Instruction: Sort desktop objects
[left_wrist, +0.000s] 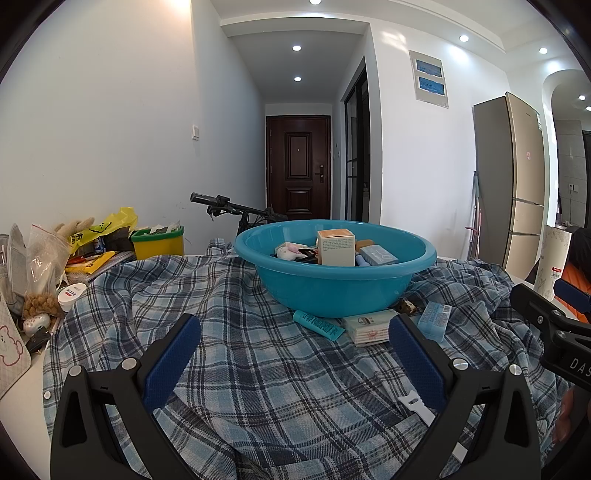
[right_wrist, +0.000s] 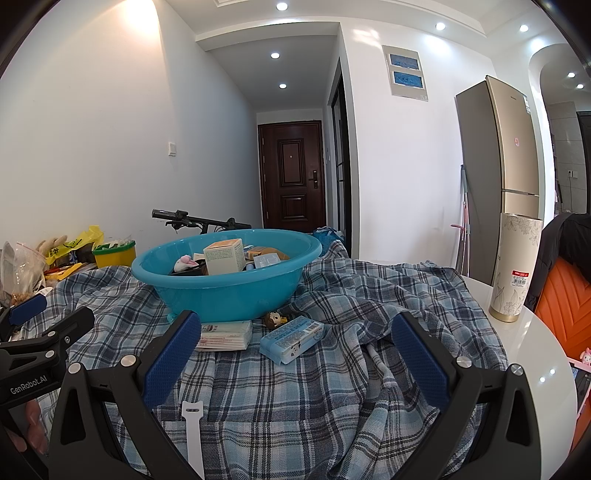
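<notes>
A blue plastic basin (left_wrist: 334, 291) (right_wrist: 225, 291) stands on a plaid cloth (left_wrist: 258, 369) (right_wrist: 332, 387) and holds a white carton (left_wrist: 335, 246) (right_wrist: 224, 255) and several small items. In front of it lie a teal tube (left_wrist: 318, 324), a tissue pack (left_wrist: 369, 326) (right_wrist: 225, 335), a blue wipes pack (left_wrist: 435, 320) (right_wrist: 291, 339) and a small figurine (right_wrist: 274, 319). A white strap (left_wrist: 416, 404) (right_wrist: 192, 424) lies close to me. My left gripper (left_wrist: 293, 332) is open and empty, short of the basin. My right gripper (right_wrist: 293, 332) is open and empty, facing the packs.
Clutter sits at the left: a yellow-green tub (left_wrist: 159, 242) (right_wrist: 114, 253), bags (left_wrist: 40, 258), a white jar (left_wrist: 72, 295). A tall patterned flask (right_wrist: 511, 267) stands on the white table at the right, by an orange chair (right_wrist: 565, 295). A fridge (right_wrist: 495, 155) is behind.
</notes>
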